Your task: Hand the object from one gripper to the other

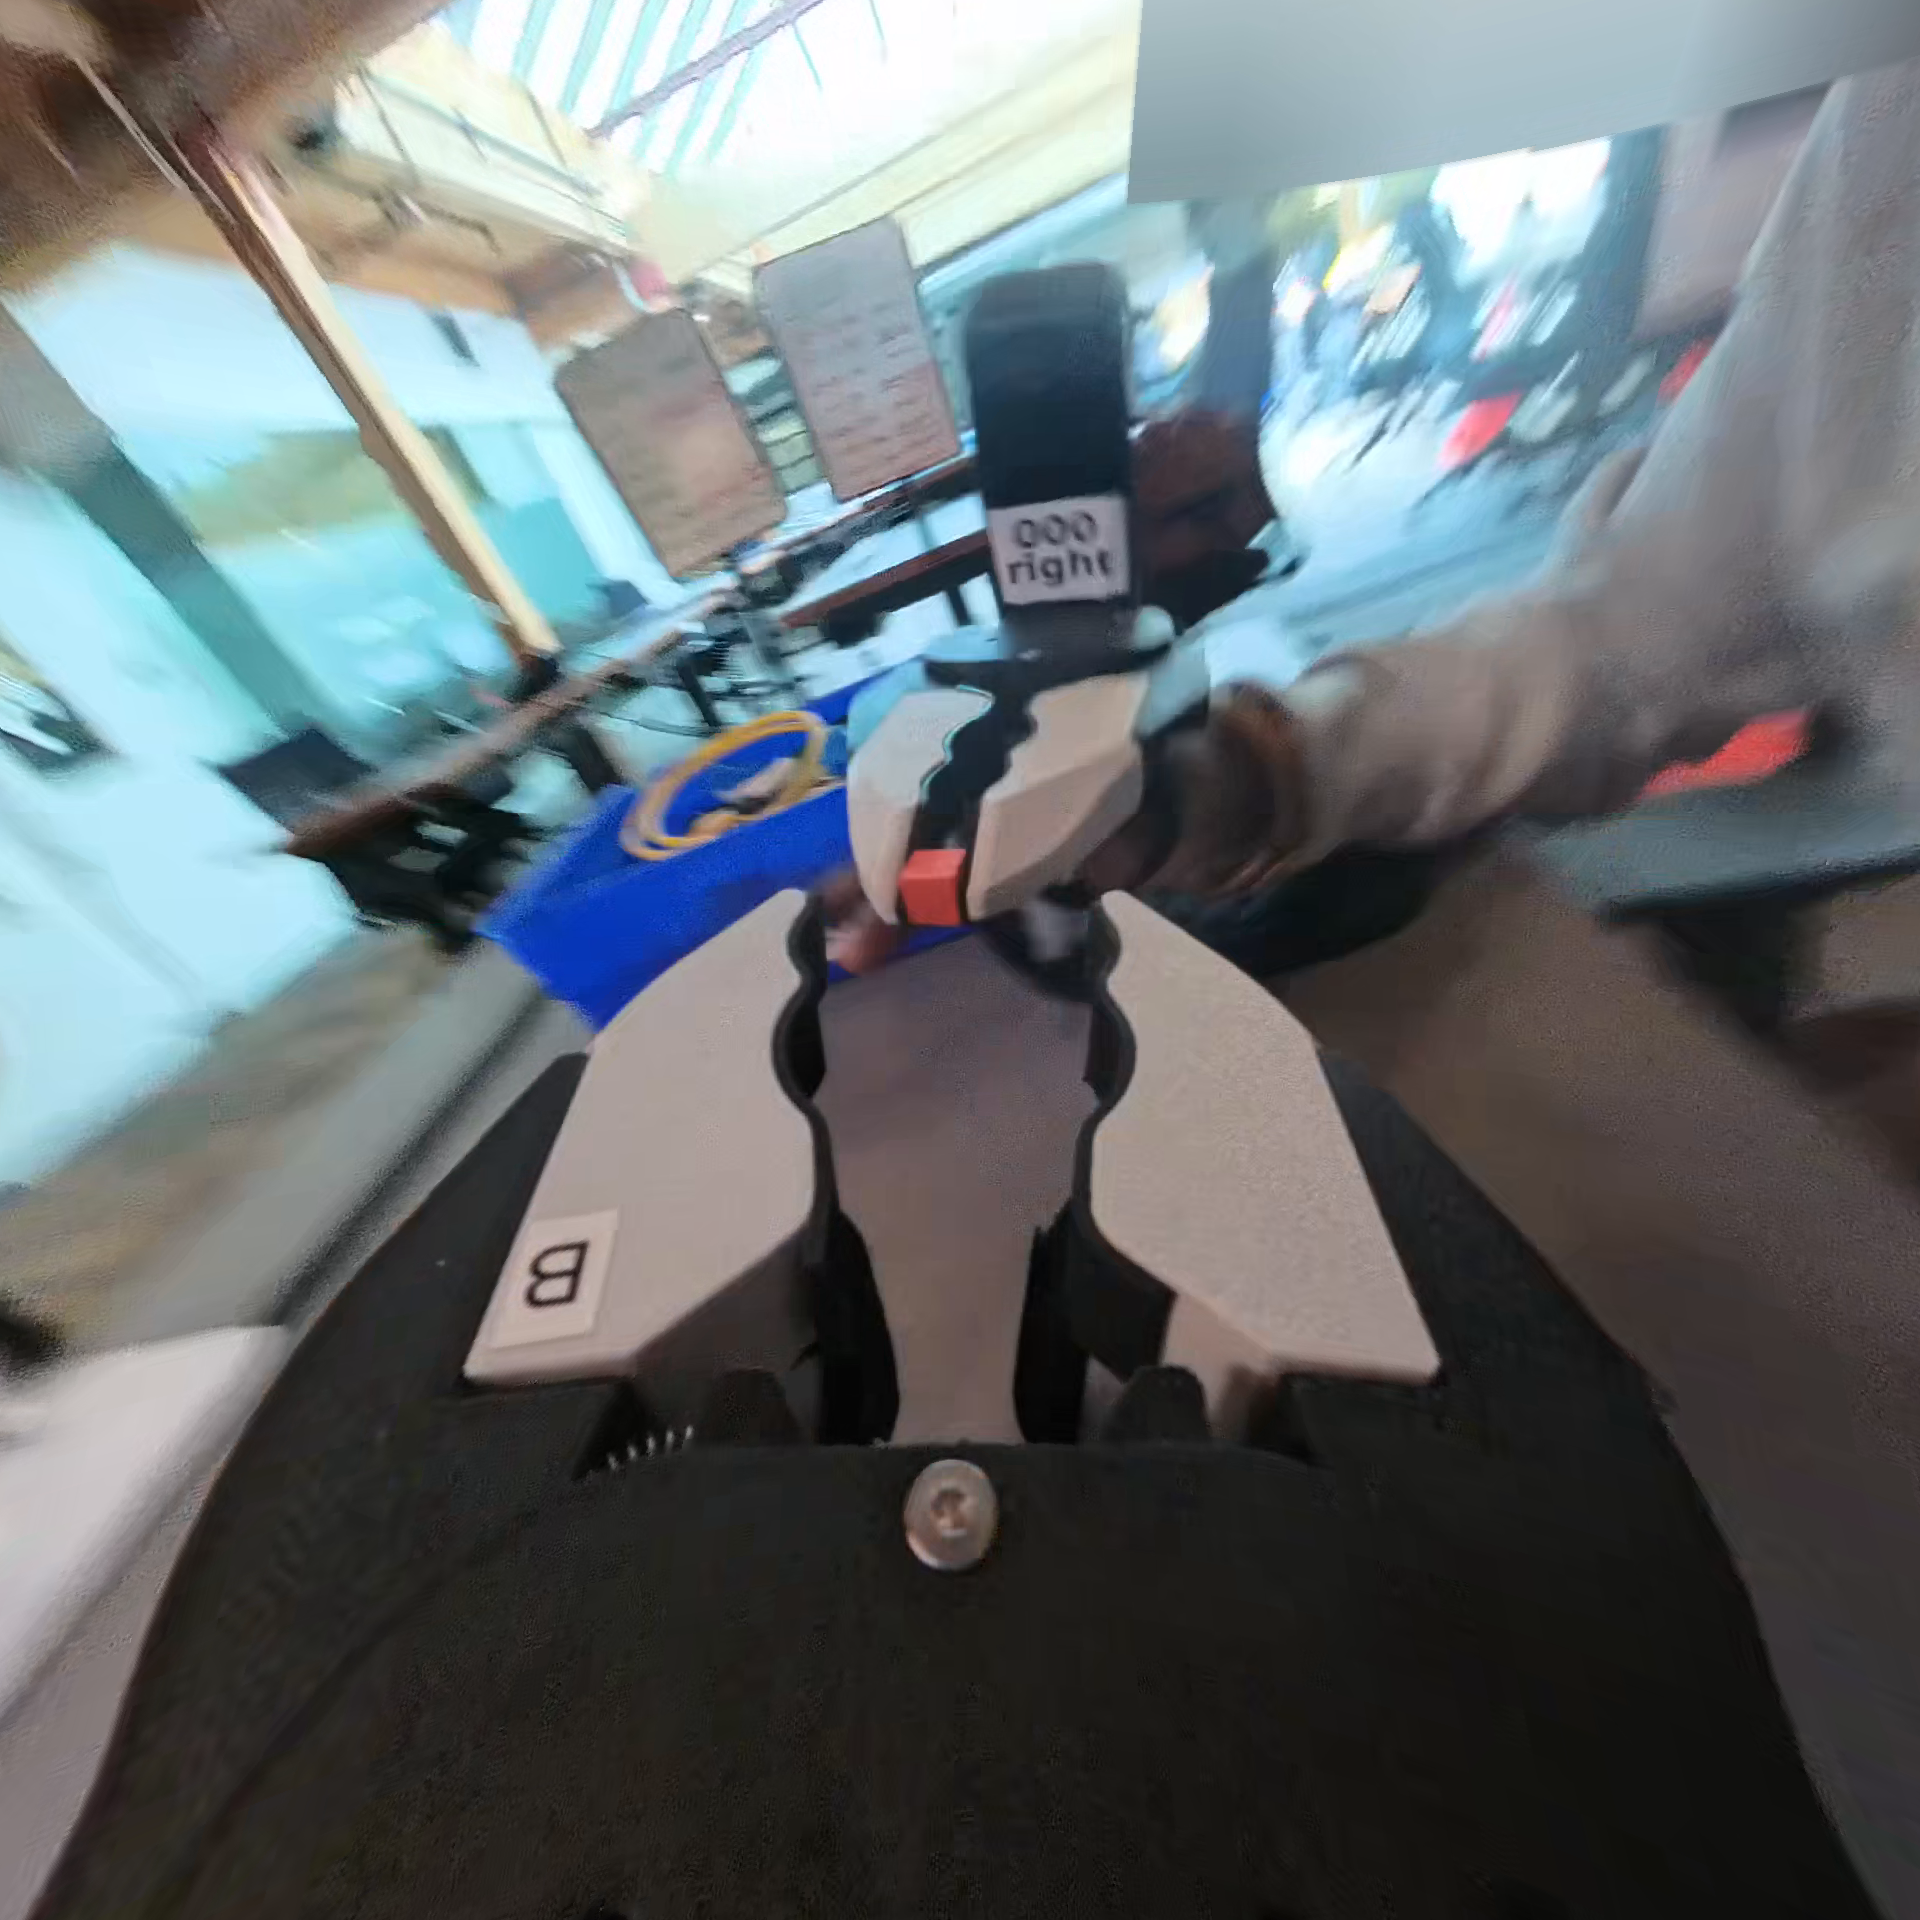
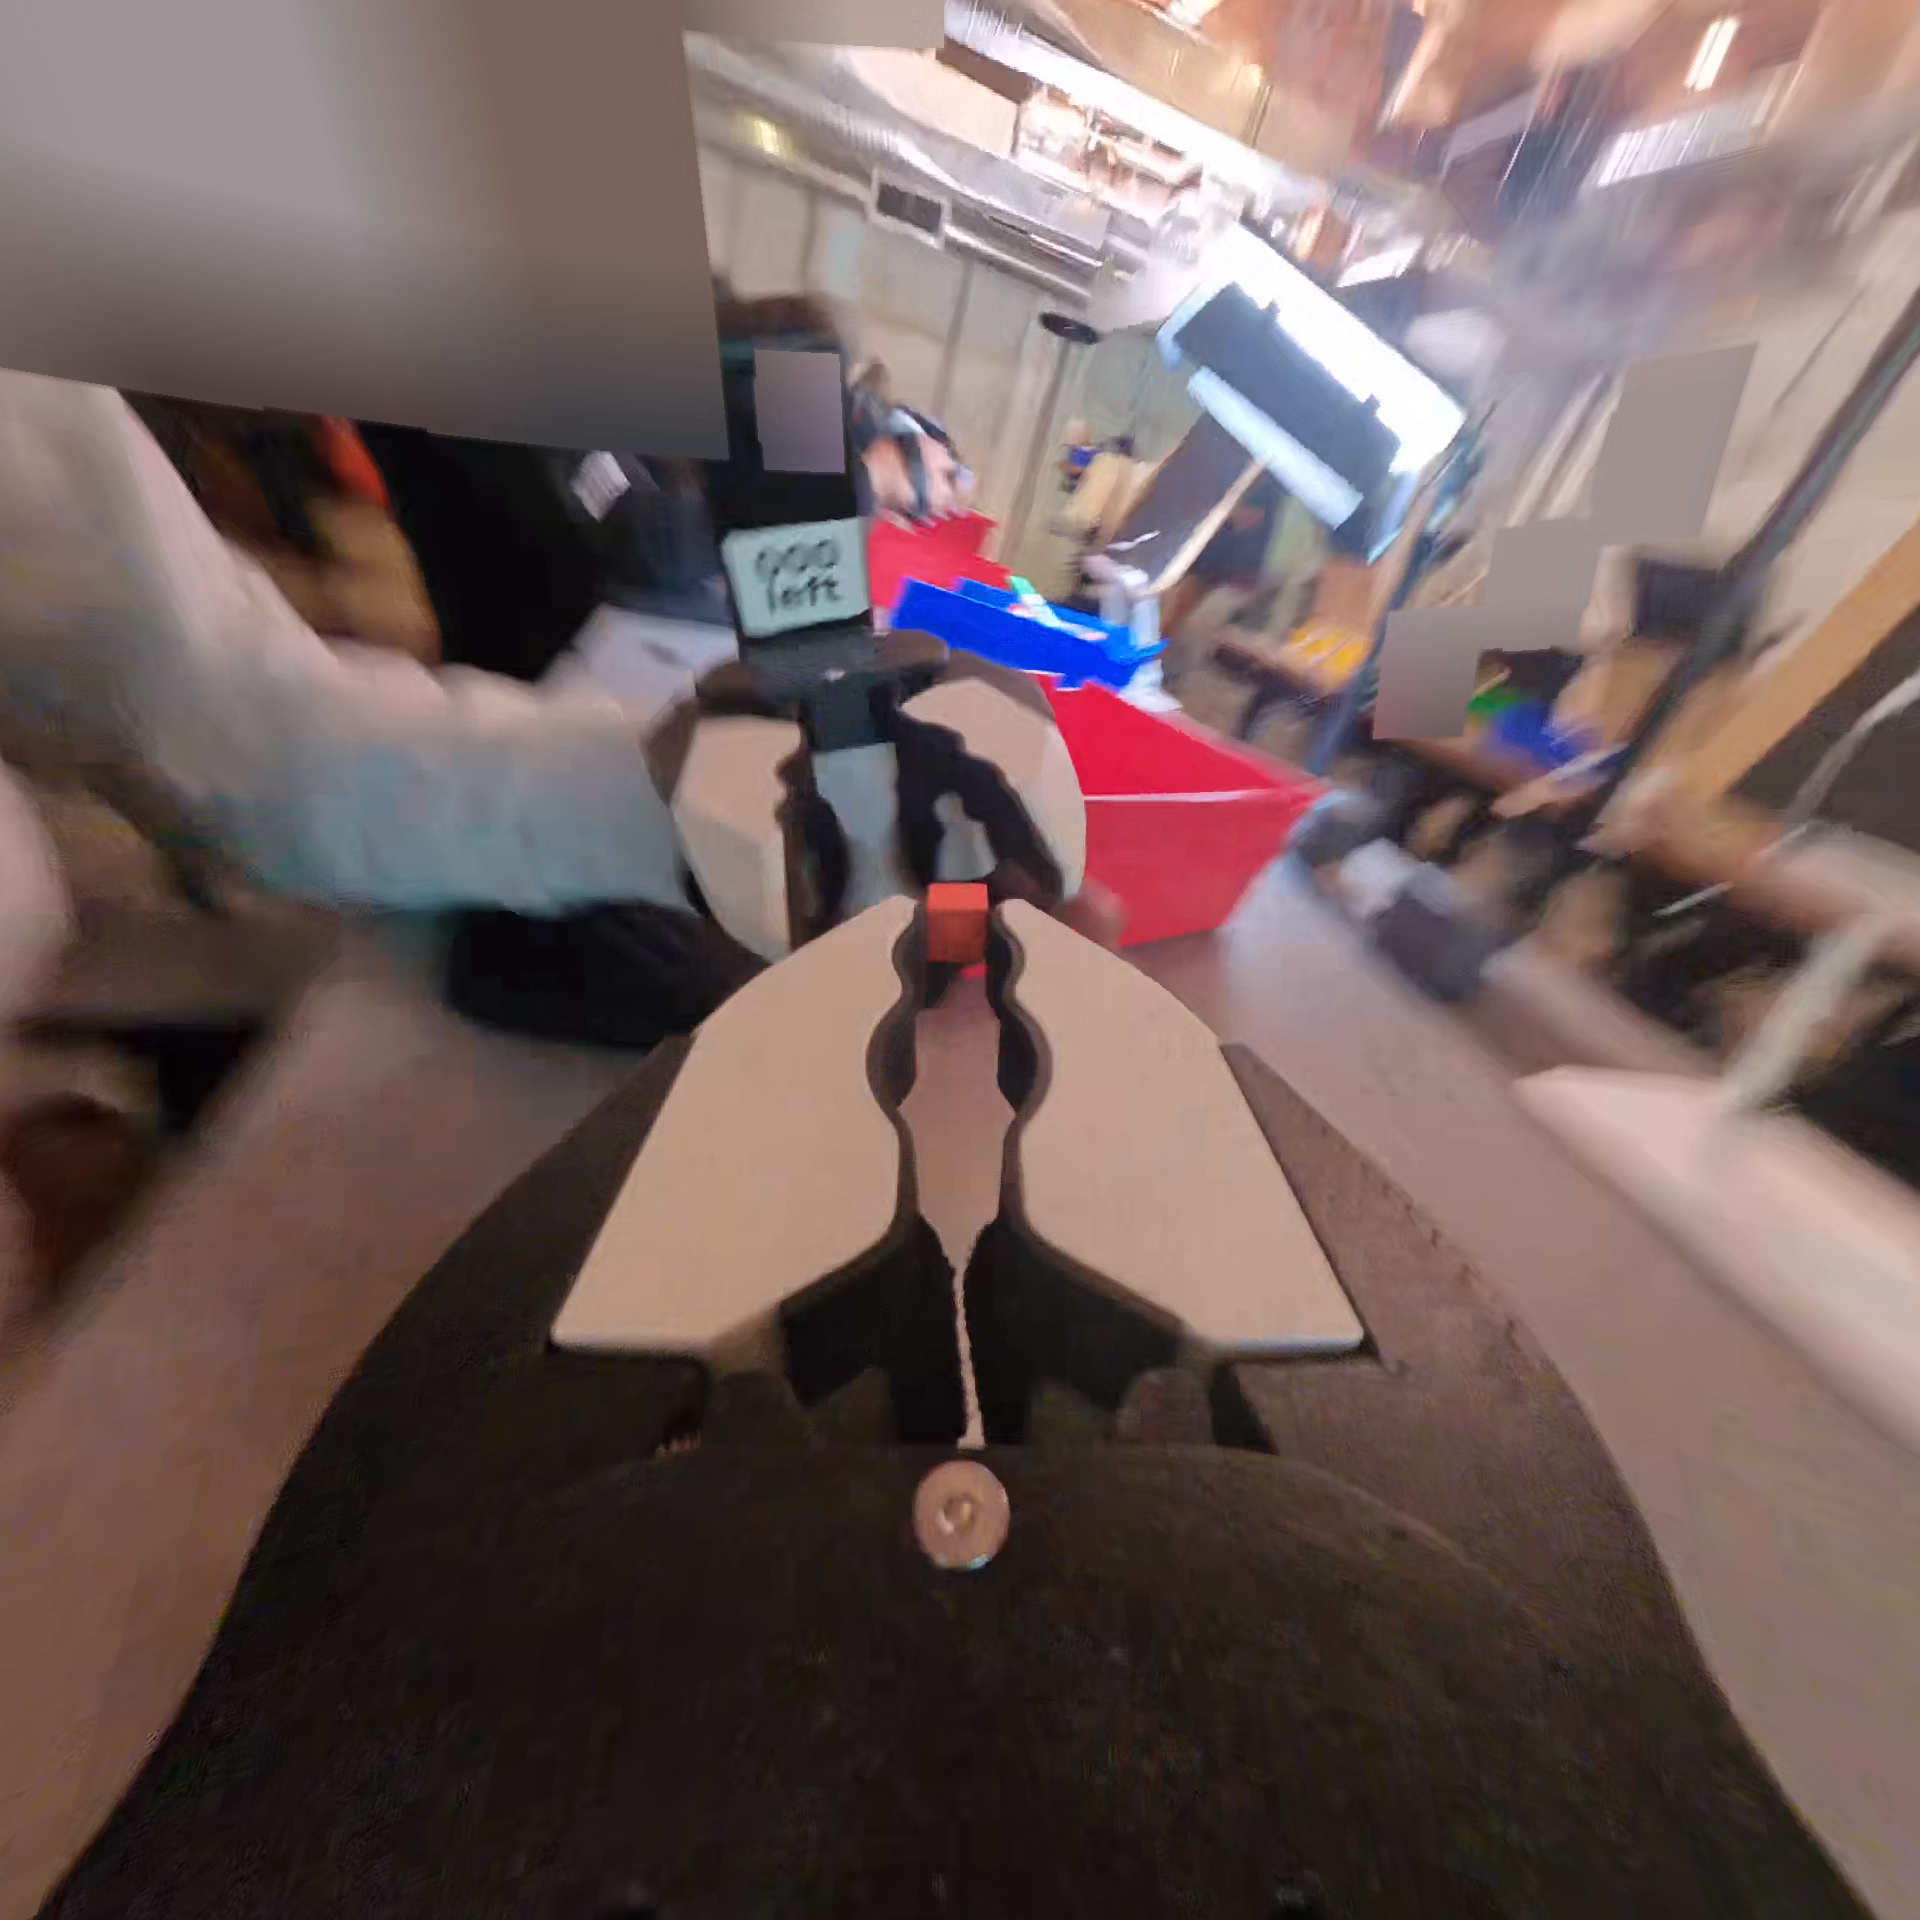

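The right claw [image 2: 956, 935] is clenched on a small orange-red cube [image 2: 957, 921], pinched at the very tips of its two grey fingers [image 2: 790, 1122]; the left wrist view shows that same cube [image 1: 932, 886] held clear of the grey table [image 1: 935, 1122], at about 12 o'clock from the left claw [image 1: 951, 935]. The left claw stands released, its fingers [image 1: 707, 1143] spread wide with bare table between them, its tips just beside the cube but not closing on it. From the right wrist view the left claw faces back at 12 o'clock, just beyond the cube, with a pale sleeve [image 2: 416, 790] running off to 9 o'clock. A blue bin [image 1: 665, 894] sits on the table at about 10 o'clock from the left claw and holds a coil of yellow rings [image 1: 727, 779] among blurred items. In the right wrist view a red bin [image 2: 1164, 821] lies at 1 o'clock behind the cube, its contents hidden, and farther back a second blue bin [image 2: 997, 623] carries several small colourful pieces too blurred to name.
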`<state>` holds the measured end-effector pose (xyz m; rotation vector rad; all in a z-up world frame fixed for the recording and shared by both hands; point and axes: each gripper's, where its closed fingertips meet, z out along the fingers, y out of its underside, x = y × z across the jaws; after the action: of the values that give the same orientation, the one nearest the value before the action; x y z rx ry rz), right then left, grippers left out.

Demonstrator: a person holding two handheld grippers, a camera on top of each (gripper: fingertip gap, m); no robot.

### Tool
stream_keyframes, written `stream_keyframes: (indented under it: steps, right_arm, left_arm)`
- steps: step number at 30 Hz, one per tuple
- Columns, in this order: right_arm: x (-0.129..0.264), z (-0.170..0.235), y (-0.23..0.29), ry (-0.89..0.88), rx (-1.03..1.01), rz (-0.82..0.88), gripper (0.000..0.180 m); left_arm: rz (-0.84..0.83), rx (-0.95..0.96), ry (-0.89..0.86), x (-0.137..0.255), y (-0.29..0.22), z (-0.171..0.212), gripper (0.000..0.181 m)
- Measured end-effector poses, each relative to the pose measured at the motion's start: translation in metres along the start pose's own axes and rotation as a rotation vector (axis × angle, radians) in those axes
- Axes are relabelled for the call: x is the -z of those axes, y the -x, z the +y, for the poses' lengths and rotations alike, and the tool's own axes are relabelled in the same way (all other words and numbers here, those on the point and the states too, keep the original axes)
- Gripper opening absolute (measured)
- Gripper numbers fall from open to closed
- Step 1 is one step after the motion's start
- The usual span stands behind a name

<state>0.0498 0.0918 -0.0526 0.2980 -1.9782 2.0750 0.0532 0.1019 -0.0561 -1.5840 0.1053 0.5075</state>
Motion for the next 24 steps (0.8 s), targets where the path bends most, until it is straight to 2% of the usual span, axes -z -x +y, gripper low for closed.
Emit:
stream_keyframes:
  steps: [2, 4, 6, 8, 11, 13, 14, 16, 18, 21, 23, 24]
  right_arm:
    - [0.000, 0.000, 0.001, -0.049, -0.393, -0.115, 0.010]
    - [0.001, 0.001, 0.004, -0.082, -0.702, -0.239, 0.010]
    - [0.001, 0.001, 0.010, -0.090, -0.899, -0.346, 0.010]
    - [0.001, 0.000, 0.013, -0.098, -0.990, -0.398, 0.010]
    - [0.000, 0.002, 0.016, -0.081, -1.014, -0.414, 0.010]
    - [0.000, 0.001, 0.015, -0.089, -1.018, -0.412, 0.011]
    - [-0.001, 0.000, 0.013, -0.105, -1.007, -0.399, 0.017]
    - [0.000, -0.004, 0.002, -0.155, -0.916, -0.315, 0.029]
    - [0.002, -0.007, -0.008, -0.175, -0.671, -0.183, 0.039]
    - [0.007, -0.014, -0.011, -0.124, -0.008, 0.036, 0.034]
    - [0.008, -0.017, -0.002, -0.072, 0.422, 0.113, 0.030]
    - [0.007, -0.017, 0.005, -0.050, 0.571, 0.120, 0.028]
  left_arm:
    - [-0.051, -0.220, 0.038, 0.000, -0.001, 0.000, 0.039]
    - [-0.072, -0.308, 0.045, -0.002, -0.002, -0.001, 0.031]
    - [-0.066, -0.348, 0.068, -0.003, -0.004, 0.003, 0.026]
    - [-0.047, -0.371, 0.086, -0.004, -0.007, 0.006, 0.019]
    - [-0.057, -0.393, 0.099, -0.004, -0.006, 0.007, 0.010]
    - [-0.057, -0.337, 0.085, -0.005, -0.005, 0.006, 0.010]
    - [-0.058, -0.272, 0.071, -0.004, -0.003, 0.004, 0.010]
    - [-0.054, -0.079, 0.002, -0.001, 0.002, -0.004, 0.010]
    - [-0.021, 0.193, -0.074, 0.004, 0.009, -0.010, 0.009]
    - [0.160, 0.606, -0.145, 0.006, 0.002, -0.014, 0.010]
    - [0.276, 0.775, -0.154, 0.005, -0.008, -0.014, 0.010]
    - [0.297, 0.805, -0.147, 0.004, -0.011, -0.012, 0.010]
